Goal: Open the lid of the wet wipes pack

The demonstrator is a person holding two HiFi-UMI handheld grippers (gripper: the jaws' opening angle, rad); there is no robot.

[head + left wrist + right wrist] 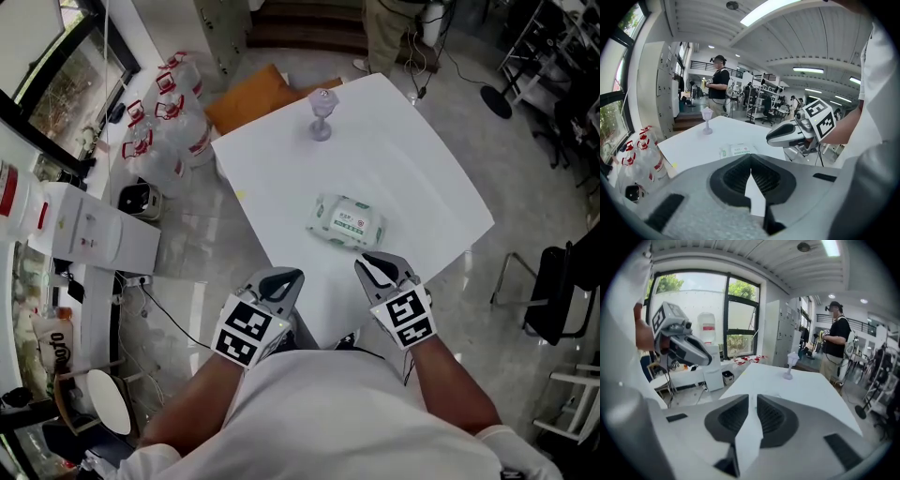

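The white table [403, 141] sits turned, with one corner pointing toward the person, between the two grippers. The wet wipes pack [348, 221] lies flat on it, well in from every edge, with bare tabletop all round. Its long axis runs across the head view, dipping slightly to the right, and its labelled top faces up. The only other thing on the table is a small goblet [321, 114] near the far edge, well apart from the pack and out of the way.

Both grippers hang back by the near corner, short of the pack, which lies ahead of them and between their lines. The right gripper [380, 264] is the nearer one; its jaws stand a little apart with nothing between them. The left gripper [281, 279] has its tips together and is empty.

A straight reach forward looks unobstructed. Which side the lid lifts from is too small to tell.
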